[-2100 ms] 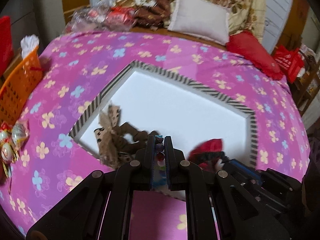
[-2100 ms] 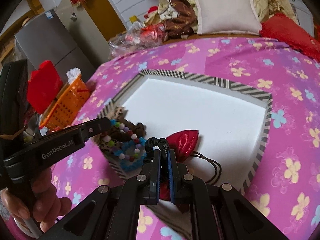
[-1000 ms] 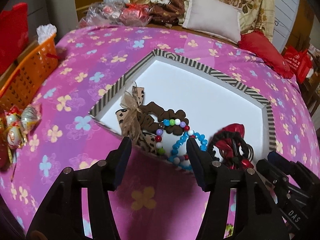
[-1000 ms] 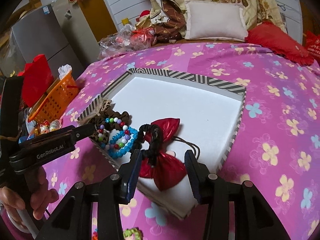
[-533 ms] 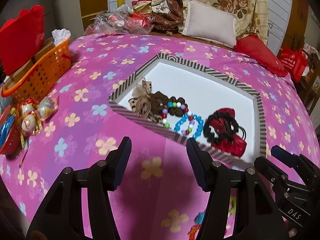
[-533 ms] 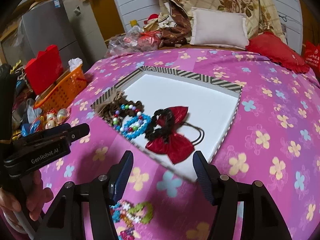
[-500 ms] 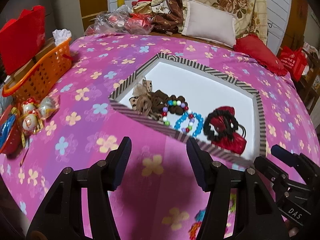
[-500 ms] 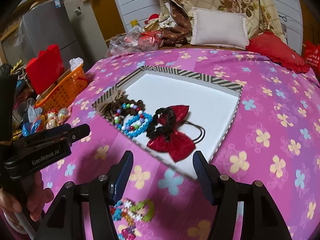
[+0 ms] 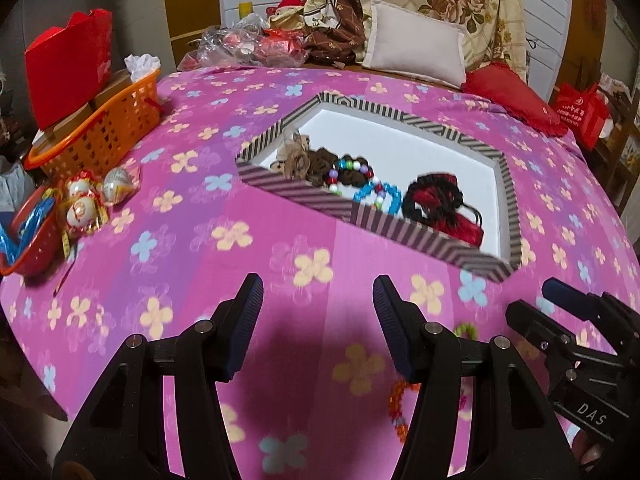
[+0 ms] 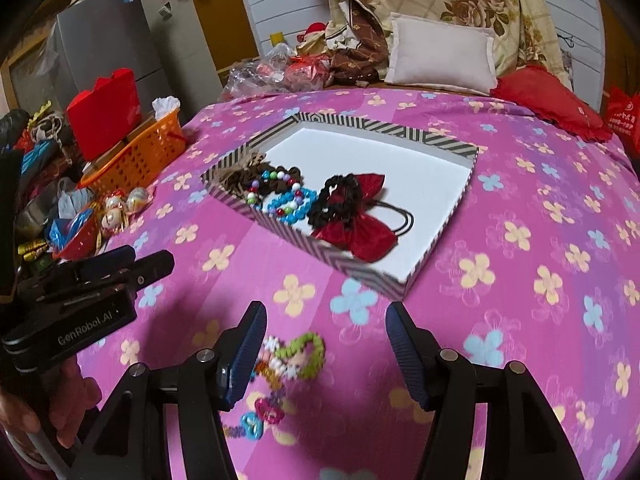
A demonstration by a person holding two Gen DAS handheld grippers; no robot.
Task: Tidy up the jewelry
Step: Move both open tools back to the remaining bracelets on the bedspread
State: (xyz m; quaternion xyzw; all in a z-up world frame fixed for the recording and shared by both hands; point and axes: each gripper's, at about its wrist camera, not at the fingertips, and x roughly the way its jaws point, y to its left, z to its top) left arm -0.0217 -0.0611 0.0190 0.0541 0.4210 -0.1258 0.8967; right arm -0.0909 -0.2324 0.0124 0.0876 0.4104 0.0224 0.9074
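A striped box [image 9: 304, 192] [image 10: 348, 268] with a white floor sits on the pink flowered cloth. Inside lie a brown bow scrunchie [image 9: 298, 158] [image 10: 236, 178], a multicoloured bead bracelet [image 10: 272, 184], a blue bead bracelet [image 9: 380, 198] [image 10: 290, 204] and a black scrunchie on a red bow [image 9: 436, 204] [image 10: 352, 208]. My left gripper [image 9: 318, 320] is open and empty, well in front of the box. My right gripper [image 10: 326, 344] is open and empty, just above loose colourful bead jewelry [image 10: 290, 356] on the cloth, which also shows in the left wrist view [image 9: 400, 400].
An orange basket [image 9: 104, 132] [image 10: 140, 156] with a red box stands at the left. Wrapped eggs [image 9: 88, 200] and a red bowl [image 9: 28, 240] lie near the left edge. Pillows [image 9: 416, 50] and bags sit at the back.
Both grippers let go of their pieces in the box, opened and pulled back toward me. The loose bead jewelry has come into view under the right gripper.
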